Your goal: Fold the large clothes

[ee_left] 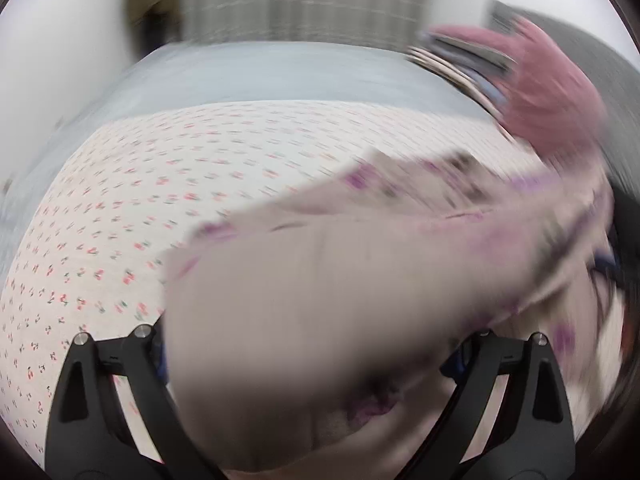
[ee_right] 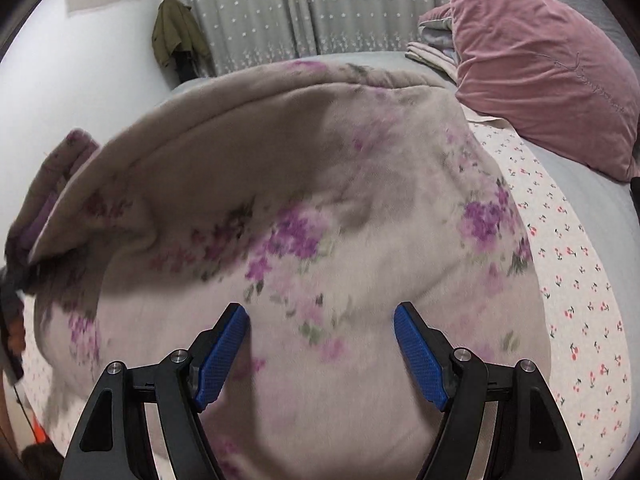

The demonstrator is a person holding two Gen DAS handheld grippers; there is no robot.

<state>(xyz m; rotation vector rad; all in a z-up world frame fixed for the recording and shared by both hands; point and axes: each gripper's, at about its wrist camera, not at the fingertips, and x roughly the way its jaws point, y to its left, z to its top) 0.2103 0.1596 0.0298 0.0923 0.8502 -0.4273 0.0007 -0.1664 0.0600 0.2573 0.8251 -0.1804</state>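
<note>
A large beige fleece garment with purple flowers (ee_right: 320, 220) lies heaped on the cherry-print sheet (ee_right: 576, 280), its left edge raised. My right gripper (ee_right: 322, 320) is open, its blue pads (ee_right: 222, 356) apart just above the garment, holding nothing. In the blurred left wrist view the same garment (ee_left: 320, 292) drapes over my left gripper (ee_left: 316, 344) and hides the fingertips; the fabric seems lifted off the cherry-print sheet (ee_left: 120, 220).
A pink velvet pillow (ee_right: 540, 80) and folded cloths (ee_right: 432, 48) lie at the bed's far right on a grey cover (ee_right: 580, 200). Grey curtains (ee_right: 300, 12) and a hanging olive jacket (ee_right: 176, 36) are behind. The pillow also shows in the left wrist view (ee_left: 552, 88).
</note>
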